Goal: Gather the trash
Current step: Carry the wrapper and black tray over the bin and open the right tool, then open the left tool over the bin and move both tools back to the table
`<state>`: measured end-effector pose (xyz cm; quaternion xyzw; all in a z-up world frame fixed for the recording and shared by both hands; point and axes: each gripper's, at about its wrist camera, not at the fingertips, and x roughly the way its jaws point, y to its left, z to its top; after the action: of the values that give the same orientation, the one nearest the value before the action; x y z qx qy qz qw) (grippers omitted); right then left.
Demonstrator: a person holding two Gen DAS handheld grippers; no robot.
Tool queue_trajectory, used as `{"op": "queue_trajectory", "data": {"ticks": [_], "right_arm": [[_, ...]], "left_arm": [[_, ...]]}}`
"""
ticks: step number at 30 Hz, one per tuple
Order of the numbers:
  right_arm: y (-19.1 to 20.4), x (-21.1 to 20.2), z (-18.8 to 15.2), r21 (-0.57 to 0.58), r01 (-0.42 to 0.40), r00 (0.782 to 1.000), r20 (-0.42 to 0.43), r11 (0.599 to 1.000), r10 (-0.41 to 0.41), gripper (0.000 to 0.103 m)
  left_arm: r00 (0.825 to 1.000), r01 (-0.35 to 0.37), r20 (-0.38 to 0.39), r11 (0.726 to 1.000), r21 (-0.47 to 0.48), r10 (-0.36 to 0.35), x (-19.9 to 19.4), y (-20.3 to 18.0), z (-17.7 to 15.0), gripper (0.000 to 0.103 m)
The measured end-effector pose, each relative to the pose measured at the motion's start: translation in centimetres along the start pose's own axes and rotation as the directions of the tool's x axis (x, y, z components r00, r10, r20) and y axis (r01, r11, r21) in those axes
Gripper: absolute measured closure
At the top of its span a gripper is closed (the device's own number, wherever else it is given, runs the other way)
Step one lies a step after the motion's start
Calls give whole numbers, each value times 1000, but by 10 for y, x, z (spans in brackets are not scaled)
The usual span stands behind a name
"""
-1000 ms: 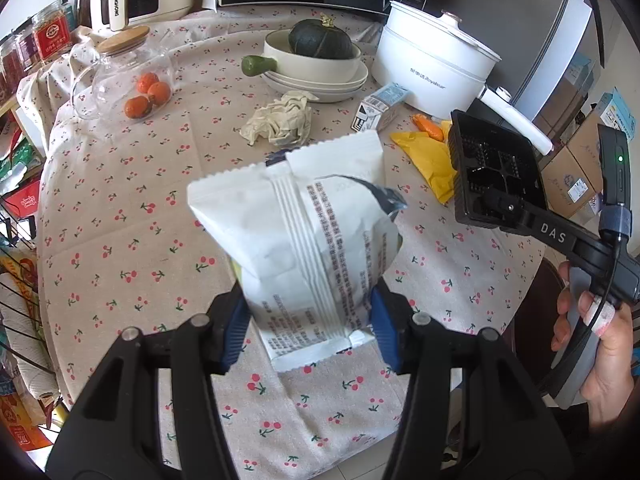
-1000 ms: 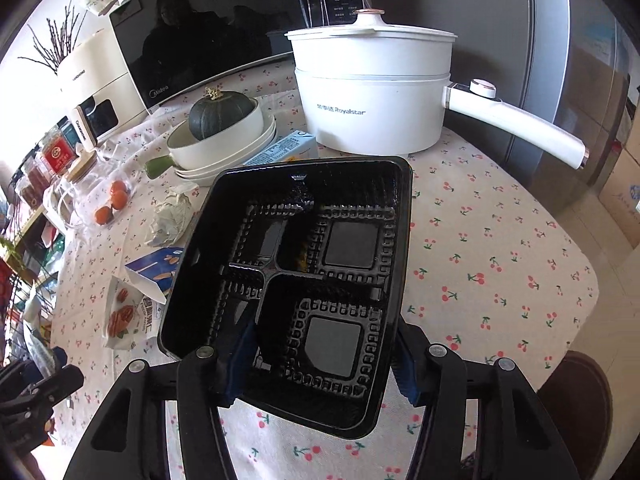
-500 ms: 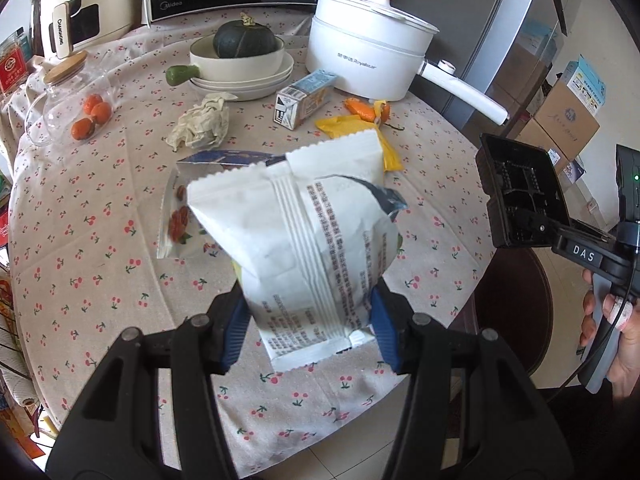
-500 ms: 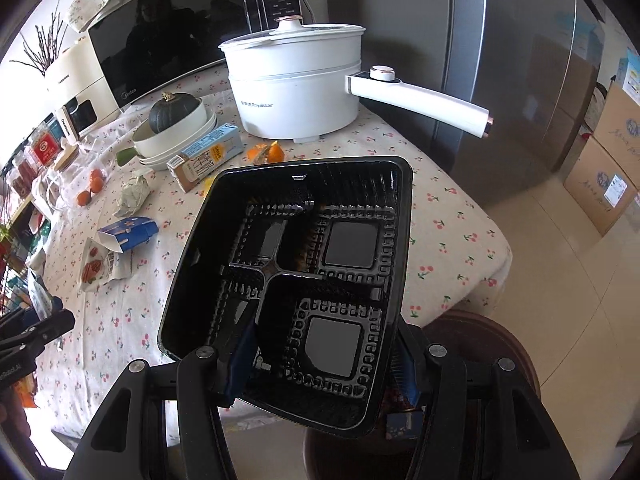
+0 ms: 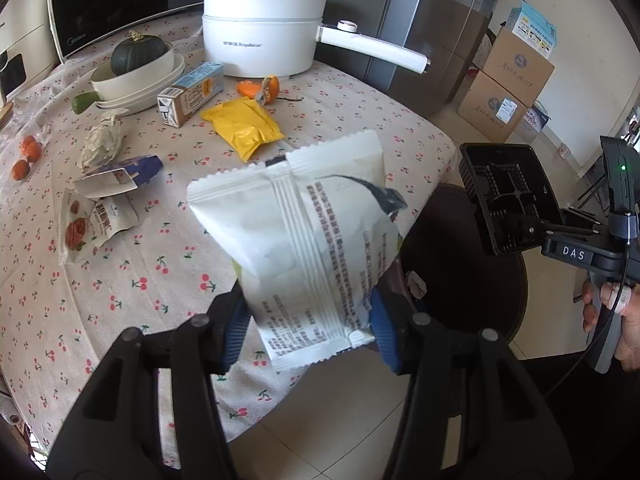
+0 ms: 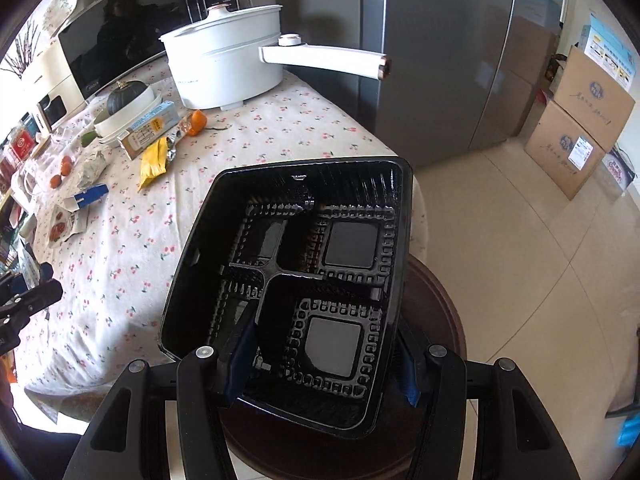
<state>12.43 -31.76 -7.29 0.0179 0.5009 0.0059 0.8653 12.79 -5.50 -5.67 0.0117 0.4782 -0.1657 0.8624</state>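
Left wrist view: left gripper (image 5: pixel 308 330) clamps a white wrapper (image 5: pixel 304 232) beside the table (image 5: pixel 120 272) edge; right gripper (image 6: pixel 324 364) grips a black tray (image 6: pixel 296 280) past that edge.

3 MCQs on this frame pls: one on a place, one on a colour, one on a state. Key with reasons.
1. Where does the milk carton lie?
A. on the floor
B. on the table, between the bowl stack and the white pot
C. inside the black tray

2. What colour is the flat packet near the table's middle?
A. yellow
B. green
C. red

3. What is the left gripper doing?
A. open, empty
B. shut on the white snack bag
C. shut on a cup

Key: 1 B, it lies on the cloth beside the bowls and pot. 2 A, plainly yellow. 3 B, both pads press the white snack bag.
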Motion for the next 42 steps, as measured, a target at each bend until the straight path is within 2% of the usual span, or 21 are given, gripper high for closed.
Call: {"op": "queue_trajectory", "data": {"ticks": [9,11,13,25,26,27,29,30,42], "right_arm": [[-34,7,-28,3,39,997,-64,999,-39,43],[-42,8,-31,18,43,996,-77,999,-41,39],[-49,8,-34,35,45,996,-84,998,-41,28],[-76,2,-46,59,59,994,-90,996,-54,23],[-77,2,-46,62,59,994,-90,996,-54,23],[-78,2,-45,65,59,995,-90,996,-53,23],[-80,1,-46,67,60,994,-90,996,-54,23],[-81,1,-47,68,62,994,-90,996,-55,23],[-80,-1,-46,65,64,995,-83,996,-59,23]], "left_arm": [[997,72,-48,989,132,-66,29,-66,-4,47],[995,87,-59,984,156,-78,36,-79,-6,47],[994,98,-71,979,179,-87,42,-90,-8,47],[990,125,-88,964,237,-107,70,-120,-8,46],[991,127,-73,962,240,-113,69,-121,-7,43],[992,128,-47,961,246,-120,67,-123,-7,29],[998,64,7,961,269,-68,64,-125,-6,2],[998,52,26,958,281,-61,62,-126,-7,1],[999,30,9,966,257,-34,58,-111,-6,1]]}}
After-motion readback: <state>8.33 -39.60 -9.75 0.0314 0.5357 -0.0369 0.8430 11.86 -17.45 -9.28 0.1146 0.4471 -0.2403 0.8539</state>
